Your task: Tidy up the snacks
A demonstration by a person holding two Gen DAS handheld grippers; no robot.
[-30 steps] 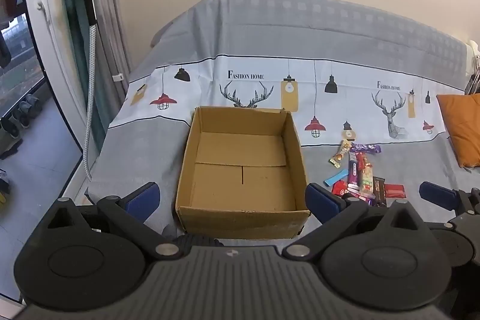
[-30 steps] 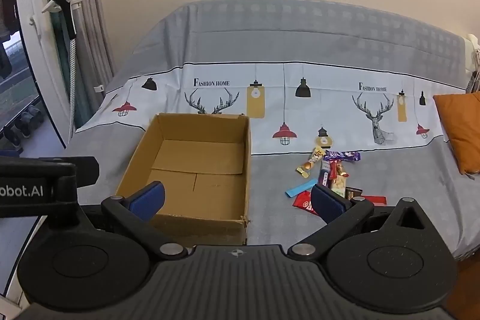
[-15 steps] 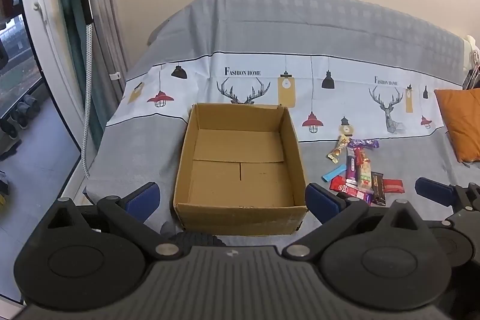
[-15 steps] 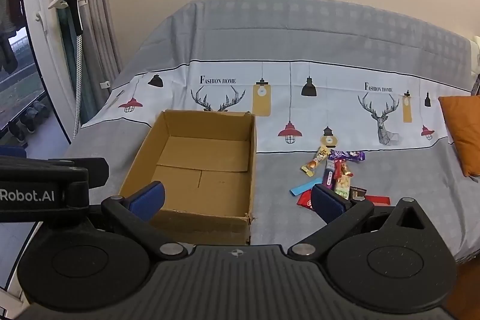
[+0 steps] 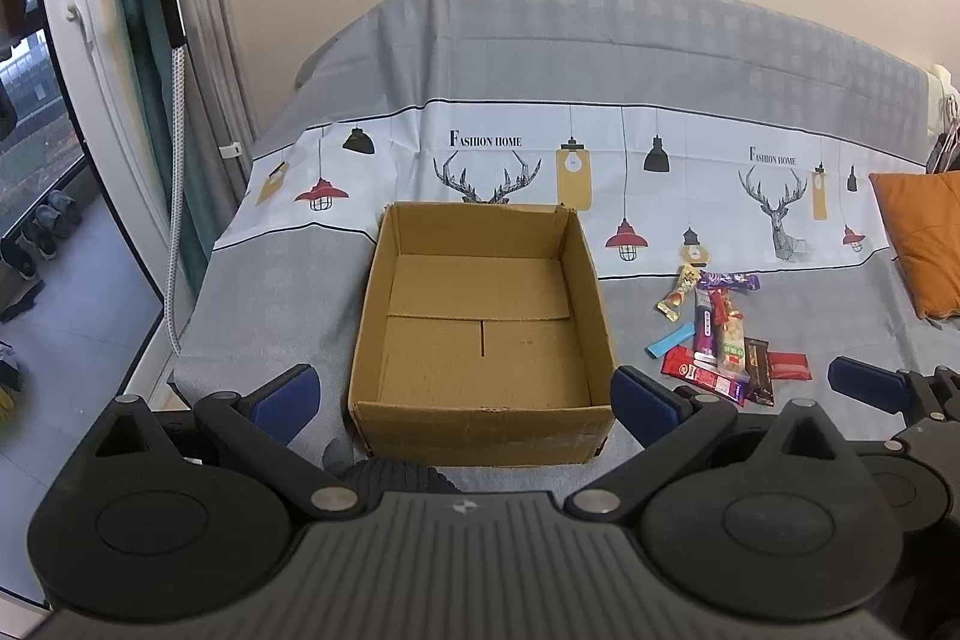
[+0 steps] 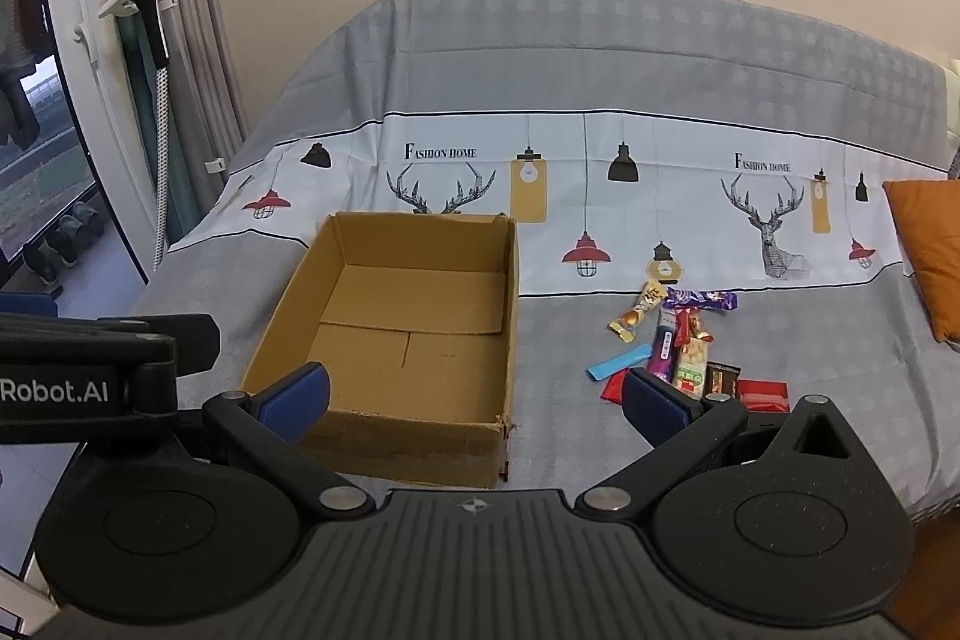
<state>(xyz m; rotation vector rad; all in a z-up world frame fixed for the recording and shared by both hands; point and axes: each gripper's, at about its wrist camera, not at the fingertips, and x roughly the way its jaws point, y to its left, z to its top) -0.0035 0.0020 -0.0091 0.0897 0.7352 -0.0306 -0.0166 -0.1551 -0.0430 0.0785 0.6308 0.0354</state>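
Both grippers drew back slightly; jaws spread, empty. Cardboard box (image 5: 483, 322) bare; glossy snack wrappers (image 5: 717, 334) beside.

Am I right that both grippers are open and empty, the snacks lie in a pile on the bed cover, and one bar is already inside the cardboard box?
Not quite: the cardboard box holds nothing, as the left wrist view shows. The rest stands: the left gripper and right gripper are open and empty, and the snacks lie piled on the bed cover.
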